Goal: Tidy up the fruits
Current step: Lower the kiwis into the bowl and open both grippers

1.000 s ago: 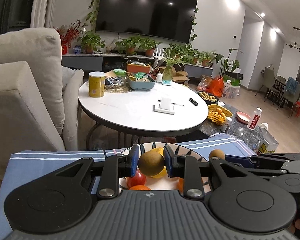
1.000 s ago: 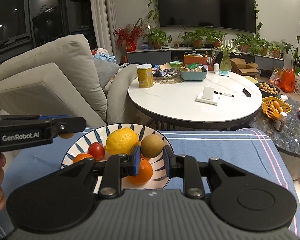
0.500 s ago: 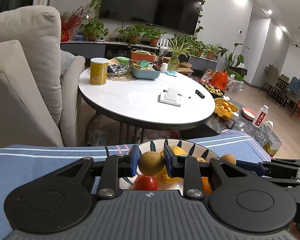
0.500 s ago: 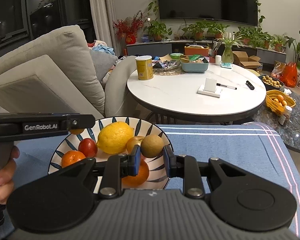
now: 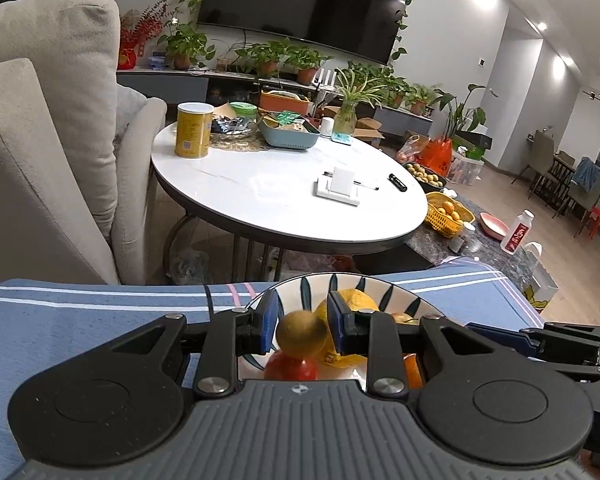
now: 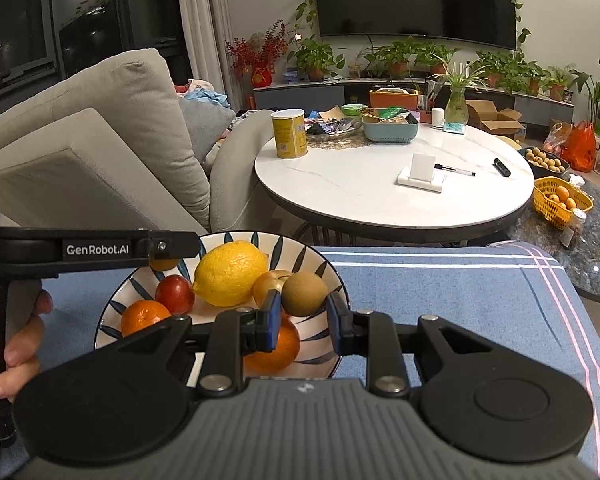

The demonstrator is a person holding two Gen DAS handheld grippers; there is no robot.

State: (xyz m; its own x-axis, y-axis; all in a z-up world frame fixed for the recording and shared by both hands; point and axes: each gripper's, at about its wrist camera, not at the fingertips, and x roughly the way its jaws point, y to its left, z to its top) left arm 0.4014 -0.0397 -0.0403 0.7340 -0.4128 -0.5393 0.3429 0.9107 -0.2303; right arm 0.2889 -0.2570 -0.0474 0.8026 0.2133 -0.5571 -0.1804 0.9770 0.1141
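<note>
A white bowl with blue leaf marks [image 6: 300, 254] stands on a blue striped cloth [image 6: 440, 300]. It holds a lemon [image 6: 230, 272], a red fruit [image 6: 174, 294], a small orange [image 6: 144, 316], a larger orange [image 6: 278, 350] and a yellowish fruit [image 6: 268, 282]. My right gripper [image 6: 304, 308] is shut on a round brown fruit [image 6: 304, 294] above the bowl's near right part. My left gripper [image 5: 302, 314] is shut on a second brown fruit [image 5: 302, 334] above the bowl [image 5: 364, 282], over the red fruit [image 5: 290, 368]. In the right wrist view the left gripper reaches in over the bowl's left rim.
Behind the cloth stands a round white table [image 6: 360, 196] with a yellow can [image 6: 288, 134] and a blue tray [image 6: 388, 128]. A beige sofa [image 6: 100, 140] fills the left. A yellow basket of oranges [image 6: 558, 200] sits on a dark low table at right. A hand [image 6: 20, 348] grips the left handle.
My left gripper has moved forward and lower with its brown fruit, further over the bowl. The right gripper and its fruit have stayed put.
</note>
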